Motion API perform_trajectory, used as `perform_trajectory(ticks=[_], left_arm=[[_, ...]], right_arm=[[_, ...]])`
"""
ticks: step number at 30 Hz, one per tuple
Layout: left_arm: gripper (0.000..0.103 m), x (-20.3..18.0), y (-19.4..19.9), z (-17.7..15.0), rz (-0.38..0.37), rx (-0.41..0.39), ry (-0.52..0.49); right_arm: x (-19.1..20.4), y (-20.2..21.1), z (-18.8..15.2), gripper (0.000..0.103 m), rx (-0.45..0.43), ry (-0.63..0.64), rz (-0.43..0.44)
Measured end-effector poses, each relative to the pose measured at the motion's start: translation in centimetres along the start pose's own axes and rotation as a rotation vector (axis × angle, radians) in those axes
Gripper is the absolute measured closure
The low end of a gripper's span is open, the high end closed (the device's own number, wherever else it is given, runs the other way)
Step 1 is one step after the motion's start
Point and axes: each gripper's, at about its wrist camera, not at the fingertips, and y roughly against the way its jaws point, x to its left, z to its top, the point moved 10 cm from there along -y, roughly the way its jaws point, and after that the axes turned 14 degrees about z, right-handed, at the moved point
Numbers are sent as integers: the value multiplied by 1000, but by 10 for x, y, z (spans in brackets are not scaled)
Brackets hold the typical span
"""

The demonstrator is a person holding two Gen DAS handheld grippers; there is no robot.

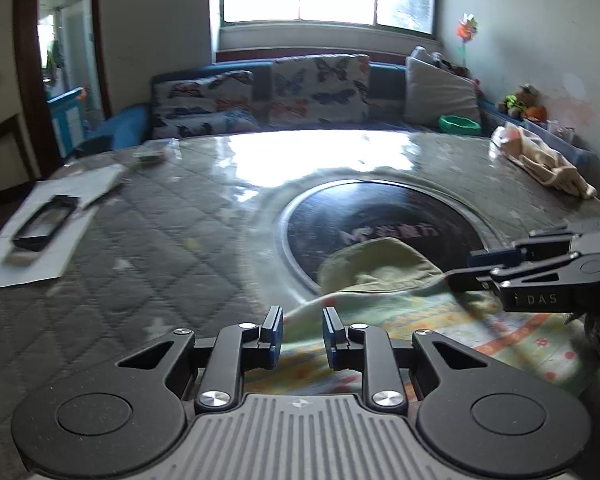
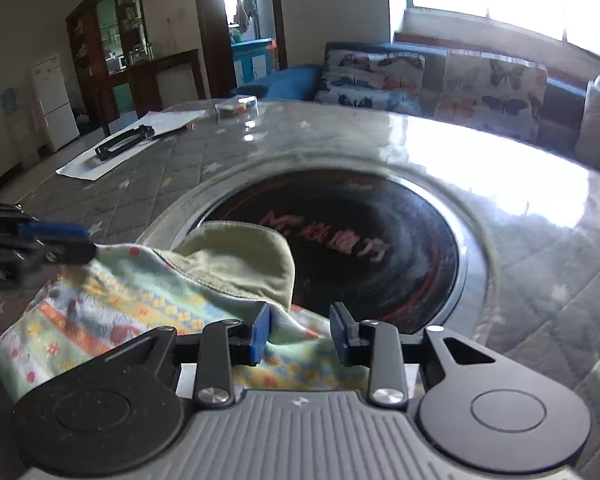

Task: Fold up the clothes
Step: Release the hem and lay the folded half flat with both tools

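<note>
A small patterned garment [image 1: 440, 320] with a pale green inner side lies on the quilted table, its far edge over the black round hotplate [image 1: 380, 224]. It also shows in the right wrist view [image 2: 148, 300]. My left gripper [image 1: 302, 326] is open, its fingers astride the garment's left edge. My right gripper [image 2: 300, 330] is open with the garment's right edge between its fingers. Each gripper shows in the other's view: the right gripper [image 1: 496, 266] and the left gripper [image 2: 56, 242].
A cream garment [image 1: 540, 156] lies at the table's far right edge. White paper with a black frame [image 1: 44, 224] lies at the left. A sofa with butterfly cushions [image 1: 316, 88] stands behind the table. A clear small box [image 2: 236, 110] sits at the far side.
</note>
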Motion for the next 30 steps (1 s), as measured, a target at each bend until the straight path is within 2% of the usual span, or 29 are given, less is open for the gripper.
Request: perform_trajectory(ticks=[5, 9, 11, 15, 21, 27, 30], left_arm=[[78, -22, -25, 3, -13, 39, -10], [78, -24, -41, 1, 12, 61, -6], [78, -21, -41, 1, 7, 66, 14], [78, -20, -20, 2, -5, 36, -8], [78, -36, 29, -11, -78, -29, -51], [78, -51, 53, -41, -113, -25, -76], [78, -49, 54, -49, -106, -9, -58]], right_arm=[[15, 1, 6, 72, -1, 39, 33], [11, -17, 0, 72, 64, 48, -2], [11, -15, 2, 72, 54, 42, 5], [28, 4, 5, 72, 22, 77, 50], [70, 27, -11, 72, 27, 171, 120], [94, 29, -45, 72, 50, 269, 76], [98, 37, -44, 73, 18, 246, 75]])
